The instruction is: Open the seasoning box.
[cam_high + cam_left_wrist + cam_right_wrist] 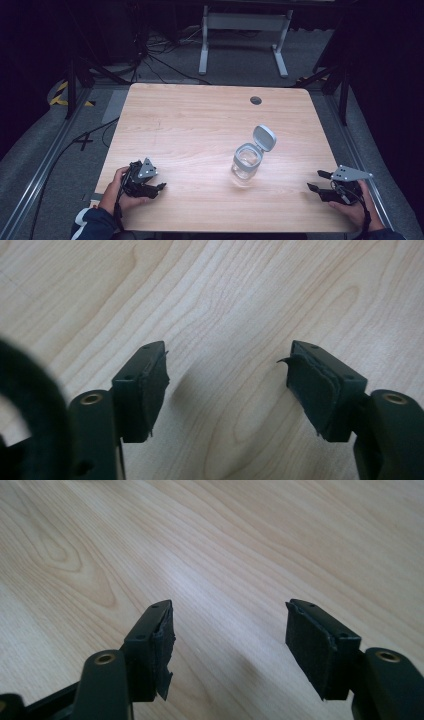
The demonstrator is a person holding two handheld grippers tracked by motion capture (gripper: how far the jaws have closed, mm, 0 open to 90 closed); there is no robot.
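table: a light wood-grain table [200,120] with a small dark round hole [256,100] near its far edge.
jar: a clear glass jar [246,161] stands upright right of the table's centre, its grey hinged lid [264,137] flipped up and back — the mouth is uncovered.
left gripper: the left gripper [159,189] lies low at the near left of the table, held in the person's left hand [120,192]; its jaws stand wide apart with nothing between them, bare wood showing in the gap in the left gripper view [227,385].
right gripper: the right gripper [318,181] sits at the near right edge in the right hand [352,210], jaws likewise spread and empty [230,635], pointing leftwards.
spacing: the jar is between the two grippers — well apart from both.
pads: the black pads [162,650] look frayed at their edges.
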